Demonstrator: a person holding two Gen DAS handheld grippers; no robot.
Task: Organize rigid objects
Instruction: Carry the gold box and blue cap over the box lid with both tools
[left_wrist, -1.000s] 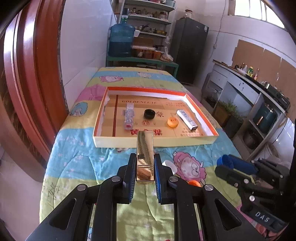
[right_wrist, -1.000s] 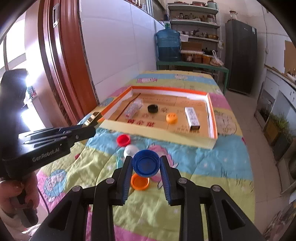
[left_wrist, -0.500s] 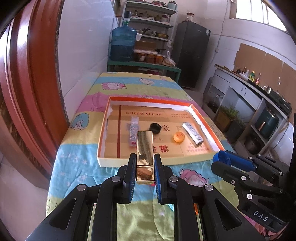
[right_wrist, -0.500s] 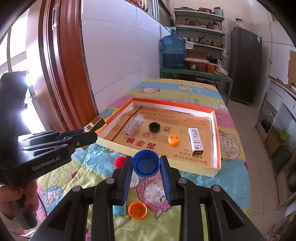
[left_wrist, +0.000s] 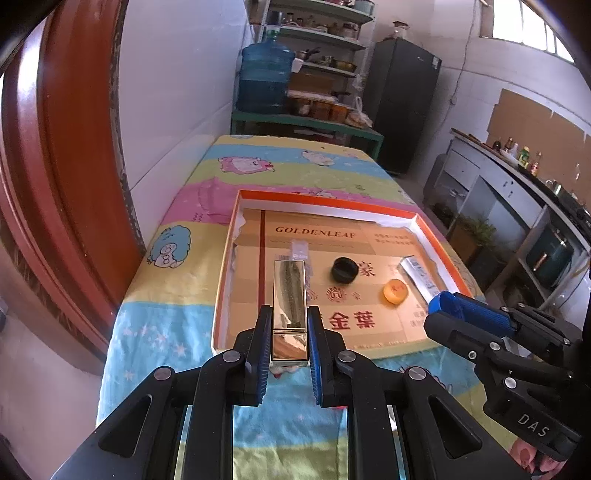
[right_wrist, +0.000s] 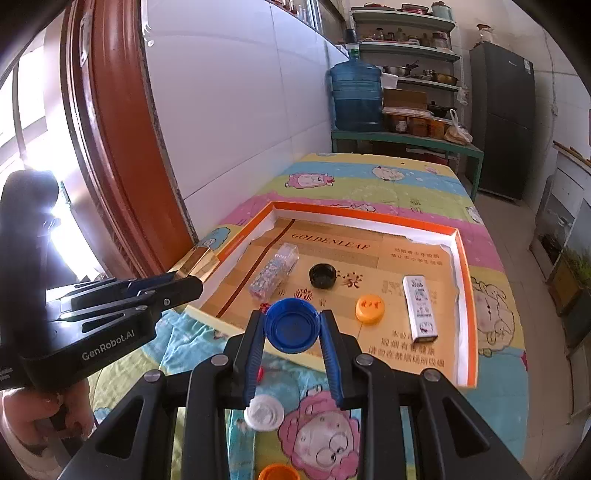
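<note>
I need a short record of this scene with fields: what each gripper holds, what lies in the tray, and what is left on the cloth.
left gripper: shut on gold box, at the tray's near edge
right gripper: shut on blue cap, at the tray's near edge
tray: holds clear case, black cap, orange cap, white box
cloth: white cap and another orange cap, outside the tray

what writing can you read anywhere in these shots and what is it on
"GOLDENLEAF": printed on the floor of the orange-rimmed box.
"金葉": large red characters on the box floor, near its front edge.
"GenRobot.AI": side of the left gripper.
"DAS": side of the right gripper.
Small print on the box floor and on the white rectangular pack: too small to read.
</note>
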